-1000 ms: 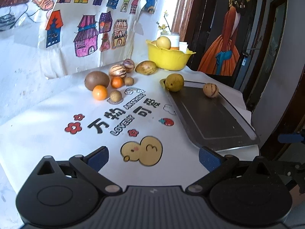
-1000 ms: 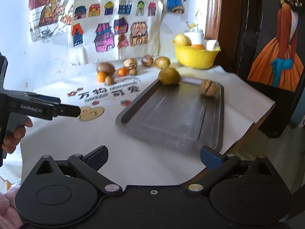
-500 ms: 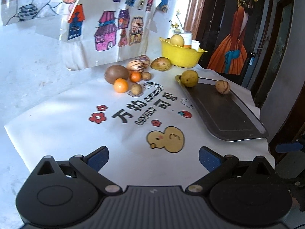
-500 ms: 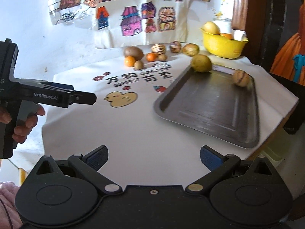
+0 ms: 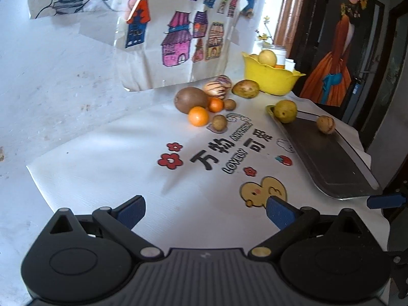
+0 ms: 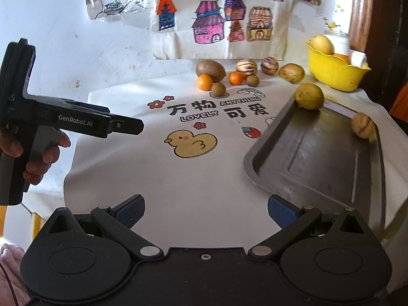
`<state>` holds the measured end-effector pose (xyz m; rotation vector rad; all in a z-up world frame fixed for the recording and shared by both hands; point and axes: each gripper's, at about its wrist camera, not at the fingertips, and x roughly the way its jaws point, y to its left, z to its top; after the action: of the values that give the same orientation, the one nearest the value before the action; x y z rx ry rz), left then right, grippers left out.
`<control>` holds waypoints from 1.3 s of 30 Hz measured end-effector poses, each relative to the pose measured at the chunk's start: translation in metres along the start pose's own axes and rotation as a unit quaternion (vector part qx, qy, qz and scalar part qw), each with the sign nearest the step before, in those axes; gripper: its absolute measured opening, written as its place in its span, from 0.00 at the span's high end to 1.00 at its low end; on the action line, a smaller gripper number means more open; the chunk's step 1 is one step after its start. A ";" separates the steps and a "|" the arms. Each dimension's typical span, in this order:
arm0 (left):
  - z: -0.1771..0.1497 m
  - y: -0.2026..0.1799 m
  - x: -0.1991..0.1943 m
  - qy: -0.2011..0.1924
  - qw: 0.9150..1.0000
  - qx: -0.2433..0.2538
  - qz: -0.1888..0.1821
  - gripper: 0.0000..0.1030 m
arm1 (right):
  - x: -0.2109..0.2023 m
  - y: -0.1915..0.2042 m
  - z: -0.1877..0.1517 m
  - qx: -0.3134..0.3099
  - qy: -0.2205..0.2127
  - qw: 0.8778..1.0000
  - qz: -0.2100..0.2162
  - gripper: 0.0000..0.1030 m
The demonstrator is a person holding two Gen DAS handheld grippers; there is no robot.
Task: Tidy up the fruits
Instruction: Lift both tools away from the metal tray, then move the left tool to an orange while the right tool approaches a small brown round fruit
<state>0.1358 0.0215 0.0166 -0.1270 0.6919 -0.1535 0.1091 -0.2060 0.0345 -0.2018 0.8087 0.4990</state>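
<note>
The left hand-held gripper and the right hand-held gripper are both wide open and empty – next is probably picking from the fruit pile and moving it to the grey tray – on a white-clothed bench by drawings.

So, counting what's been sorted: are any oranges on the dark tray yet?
No, the tray holds only a yellow-green fruit and a striped one.

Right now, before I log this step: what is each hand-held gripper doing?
Left hand-held gripper: open, holding nothing, above the printed cloth.
Right hand-held gripper: open, holding nothing, near the tray.
</note>
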 end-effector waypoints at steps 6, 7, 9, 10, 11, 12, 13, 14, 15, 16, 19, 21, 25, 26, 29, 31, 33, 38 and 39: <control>0.006 0.012 0.009 -0.002 1.000 -0.010 0.008 0.00 | 0.019 0.004 0.015 -0.027 0.011 1.000 0.011 0.01; 0.008 0.014 0.012 -0.002 1.000 -0.011 0.010 0.00 | 0.022 0.005 0.018 -0.032 0.013 0.999 0.012 0.01; 0.011 0.017 0.016 -0.003 1.000 -0.014 0.013 0.00 | 0.030 0.006 0.025 -0.041 0.016 0.999 0.015 0.01; 0.014 0.019 0.018 -0.004 1.000 -0.016 0.015 0.00 | 0.035 0.006 0.029 -0.047 0.017 0.999 0.016 0.01; 0.017 0.021 0.021 -0.006 1.000 -0.018 0.016 0.00 | 0.039 0.006 0.032 -0.052 0.017 0.998 0.016 0.01; 0.020 0.023 0.024 -0.008 1.000 -0.019 0.018 0.00 | 0.043 0.006 0.036 -0.057 0.017 0.998 0.014 0.01; 0.024 0.026 0.026 -0.010 1.000 -0.021 0.021 0.00 | 0.047 0.006 0.041 -0.061 0.017 0.998 0.012 0.01; 0.027 0.028 0.029 -0.012 0.999 -0.023 0.023 0.00 | 0.051 0.005 0.045 -0.065 0.017 0.998 0.012 0.01; 0.030 0.030 0.032 -0.015 0.999 -0.025 0.024 0.00 | 0.054 0.004 0.050 -0.070 0.017 0.997 0.012 0.01; 0.034 0.033 0.035 -0.017 0.999 -0.026 0.025 0.00 | 0.057 0.003 0.054 -0.075 0.016 0.997 0.012 0.01; 0.045 0.040 0.045 -0.020 0.999 -0.031 0.027 0.00 | 0.067 0.000 0.069 -0.107 0.015 0.994 0.015 0.01; 0.052 0.045 0.052 -0.021 0.999 -0.035 0.025 0.00 | 0.073 -0.002 0.079 -0.141 0.012 0.990 0.010 0.01; 0.065 0.052 0.068 -0.021 0.999 -0.034 0.023 0.00 | 0.086 -0.005 0.098 -0.203 0.010 0.979 0.009 0.01; 0.068 0.053 0.073 -0.020 0.999 -0.034 0.023 0.00 | 0.090 -0.006 0.102 -0.214 0.012 0.977 0.009 0.01; 0.075 0.055 0.085 -0.018 0.999 -0.035 0.014 0.00 | 0.105 -0.007 0.112 -0.246 0.020 0.969 0.012 0.01; 0.080 0.056 0.093 -0.015 0.999 -0.037 0.006 0.00 | 0.114 -0.009 0.116 -0.258 0.023 0.966 0.014 0.01; 0.082 0.057 0.099 -0.015 0.999 -0.042 -0.008 0.00 | 0.124 -0.012 0.121 -0.264 0.027 0.964 0.018 0.01; 0.090 0.057 0.112 -0.017 0.998 -0.052 -0.035 0.00 | 0.142 -0.025 0.133 -0.262 0.019 0.964 0.030 0.05; 0.091 0.057 0.114 -0.018 0.998 -0.052 -0.038 0.01 | 0.146 -0.028 0.136 -0.259 0.017 0.965 0.033 0.06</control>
<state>0.2860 0.0629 0.0052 -0.2564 0.6600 -0.1881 0.2955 -0.1310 0.0194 -0.6699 0.7072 0.7674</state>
